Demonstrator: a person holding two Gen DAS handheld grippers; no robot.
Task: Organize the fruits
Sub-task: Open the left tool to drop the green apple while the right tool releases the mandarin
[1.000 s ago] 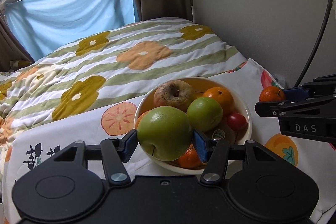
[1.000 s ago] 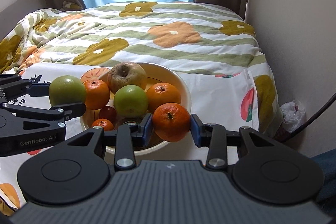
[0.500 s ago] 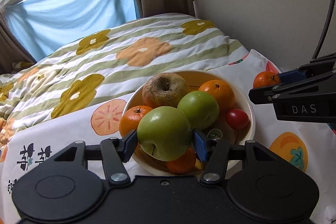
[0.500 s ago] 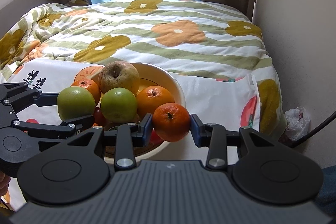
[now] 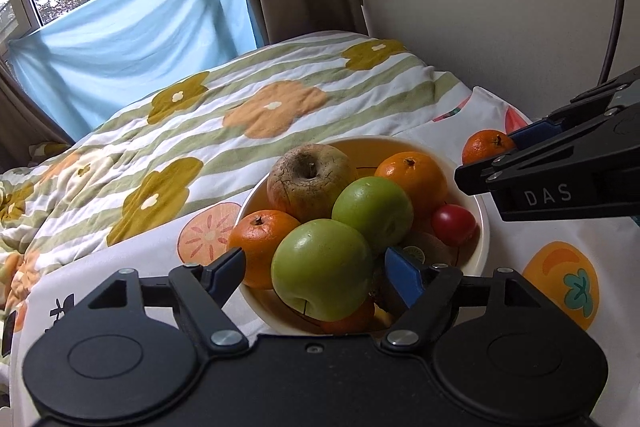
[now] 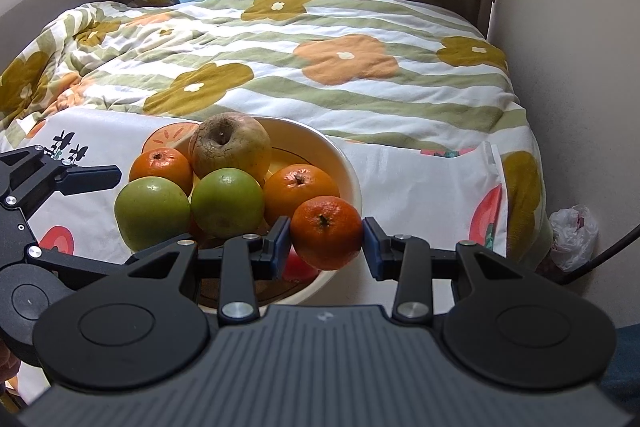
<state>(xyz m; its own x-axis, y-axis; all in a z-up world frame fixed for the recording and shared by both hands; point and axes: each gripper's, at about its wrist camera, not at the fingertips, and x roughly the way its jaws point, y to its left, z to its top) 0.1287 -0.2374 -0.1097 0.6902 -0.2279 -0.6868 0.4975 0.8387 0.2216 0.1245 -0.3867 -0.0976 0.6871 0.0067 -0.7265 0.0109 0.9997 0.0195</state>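
Worth setting each fruit down low in the bowl (image 6: 344, 163), into a free hollow, before letting go, lest the pile roll. Left gripper (image 5: 316, 269), lower centre of its view: jaws spread past the green apple (image 5: 322, 269), apparently just released, resting over the bowl's near rim. Right gripper (image 6: 326, 239), centre of its view: jaws pinching a mandarin (image 6: 326, 231) above the bowl's right edge.

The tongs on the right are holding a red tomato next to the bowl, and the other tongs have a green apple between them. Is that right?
Not quite. The right tongs hold an orange, not a red tomato; the right wrist view shows it between the blue pads. It is beside the bowl, as you said. The left tongs do have the green apple between them.
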